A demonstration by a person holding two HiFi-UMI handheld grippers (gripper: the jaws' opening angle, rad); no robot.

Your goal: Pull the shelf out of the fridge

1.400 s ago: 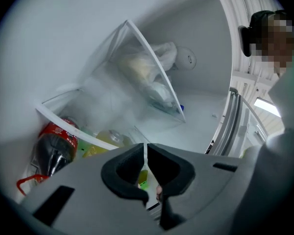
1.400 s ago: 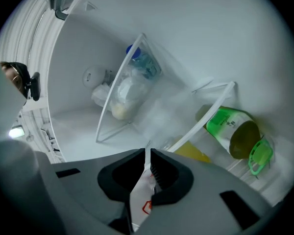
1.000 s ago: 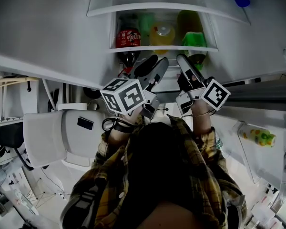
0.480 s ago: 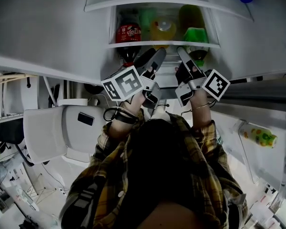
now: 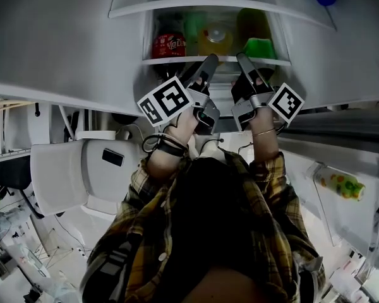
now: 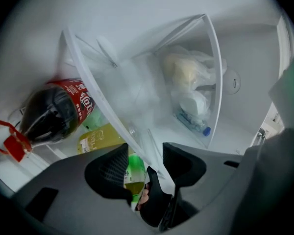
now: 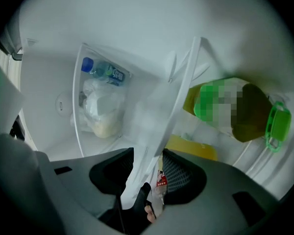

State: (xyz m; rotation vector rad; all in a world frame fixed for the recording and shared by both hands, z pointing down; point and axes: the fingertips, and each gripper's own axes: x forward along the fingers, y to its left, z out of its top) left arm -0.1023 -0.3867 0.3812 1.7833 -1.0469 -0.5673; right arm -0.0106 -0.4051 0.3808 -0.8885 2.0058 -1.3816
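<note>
Both my tongs reach into the fridge [image 6: 137,13] side by side, and the shelf [image 5: 224,59] lies across their tips. My left tongs [image 5: 206,67] stand wide. In the left gripper view the shelf's white front rim [image 6: 103,102] runs slantwise down into the gap of these tongs [image 6: 146,161], close to one pad, with clear space on the other side. My right tongs [image 5: 243,63] are wide too. In the right gripper view the rim [image 7: 179,97] comes down between the two pads [image 7: 147,173], and neither pad presses on it. So the shelf is inside both gaps but not gripped.

Beyond the left tongs, on one side of the rim, lies a dark cola bottle [image 6: 54,114] with a red label, and a yellow bottle [image 6: 95,138] sits nearer the pads. On the other side of the rim I see a pale bag [image 6: 186,77] and a blue-capped bottle [image 6: 193,124]. Beyond the right tongs, a green bottle [image 7: 235,111] lies just past the rim.
</note>
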